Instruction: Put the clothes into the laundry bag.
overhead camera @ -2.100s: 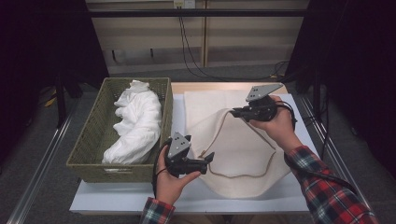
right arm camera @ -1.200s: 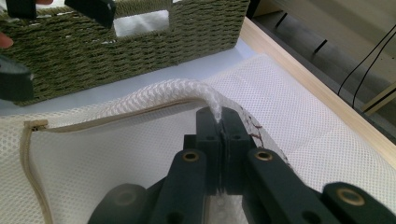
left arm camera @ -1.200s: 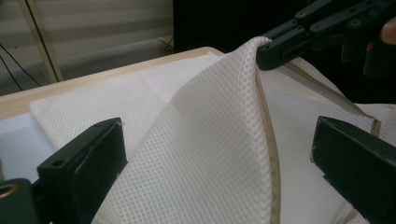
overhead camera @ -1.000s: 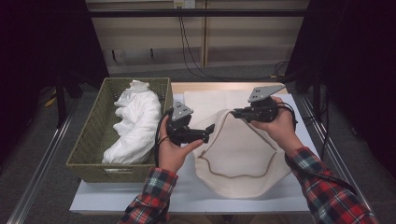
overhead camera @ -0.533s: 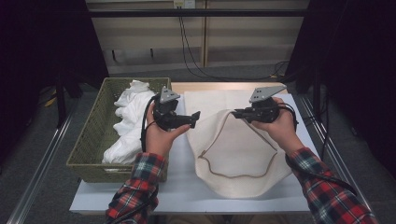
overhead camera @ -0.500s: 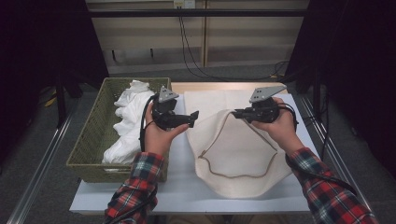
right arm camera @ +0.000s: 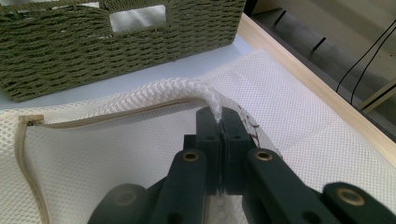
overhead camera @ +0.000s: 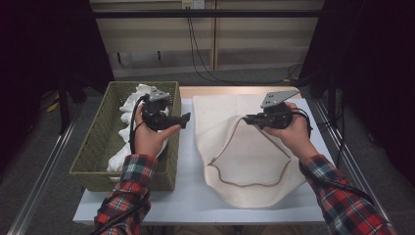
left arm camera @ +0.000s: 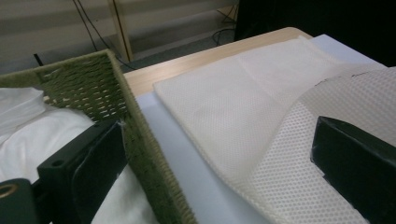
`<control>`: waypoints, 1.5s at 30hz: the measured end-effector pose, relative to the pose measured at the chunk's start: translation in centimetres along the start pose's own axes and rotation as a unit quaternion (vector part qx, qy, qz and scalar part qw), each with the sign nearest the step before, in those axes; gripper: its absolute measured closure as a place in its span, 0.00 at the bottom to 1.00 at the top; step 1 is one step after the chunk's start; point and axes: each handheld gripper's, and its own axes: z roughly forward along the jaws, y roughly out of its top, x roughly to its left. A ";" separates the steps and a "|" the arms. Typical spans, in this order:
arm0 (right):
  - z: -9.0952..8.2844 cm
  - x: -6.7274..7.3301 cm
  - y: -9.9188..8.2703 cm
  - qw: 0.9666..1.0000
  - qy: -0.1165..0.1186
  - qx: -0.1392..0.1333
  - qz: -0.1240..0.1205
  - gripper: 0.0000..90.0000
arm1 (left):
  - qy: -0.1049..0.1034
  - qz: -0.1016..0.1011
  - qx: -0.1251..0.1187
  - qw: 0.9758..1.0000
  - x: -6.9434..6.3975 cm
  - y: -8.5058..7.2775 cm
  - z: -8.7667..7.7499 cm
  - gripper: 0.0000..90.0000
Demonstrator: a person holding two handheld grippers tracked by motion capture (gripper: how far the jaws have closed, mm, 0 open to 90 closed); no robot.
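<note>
**Currently: mesh bag held open at rim, left gripper over basket edge**

Currently the right gripper (overhead camera: 250, 119) has its jaws pressed fully together on the upper edge of the white mesh laundry bag (overhead camera: 244, 147). The right gripper view shows a bunched fold of mesh (right arm camera: 187, 91) pinched between the two black jaws, with the bag's tan zipper (right arm camera: 28, 140) running along the raised opening edge. The pinched edge is lifted clear of the lower layer, so the mouth of the bag stands open toward the person.

The bag lies flat on the white table top (overhead camera: 195, 196), right of centre, its zipper tracing a loop in the high view. Its far end reaches the wooden strip (overhead camera: 215, 91) at the back of the table.

The left gripper (overhead camera: 185, 118) hovers above the right-hand wall of the green woven basket (overhead camera: 98, 147). Its jaws stand wide apart with nothing between them; in the left gripper view one jaw sits over the basket interior and the other over the mesh bag.

The basket stands just beside the bag, on the left. White laundry (overhead camera: 128, 110) is piled inside it.
</note>
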 end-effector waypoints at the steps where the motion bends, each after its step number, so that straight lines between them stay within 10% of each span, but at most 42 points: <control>1: 0.0 0.0 0.0 1.000 0.000 0.000 0.000 0.98 | 0.004 0.002 0.003 1.000 0.2 -0.1 -0.1 0.03; 20: -0.1 -0.3 0.1 1.000 -0.005 0.004 -0.002 0.98 | 0.066 -0.013 0.041 0.997 4.6 -2.3 -1.1 0.03; 30: -0.2 -0.2 0.3 1.000 -0.006 0.005 -0.001 0.98 | 0.105 -0.018 0.082 0.991 7.0 -4.3 -0.6 0.03; 45: 0.0 -0.6 0.3 1.000 -0.004 0.005 0.007 0.98 | 0.103 -0.026 0.142 0.984 8.2 -5.6 1.7 0.02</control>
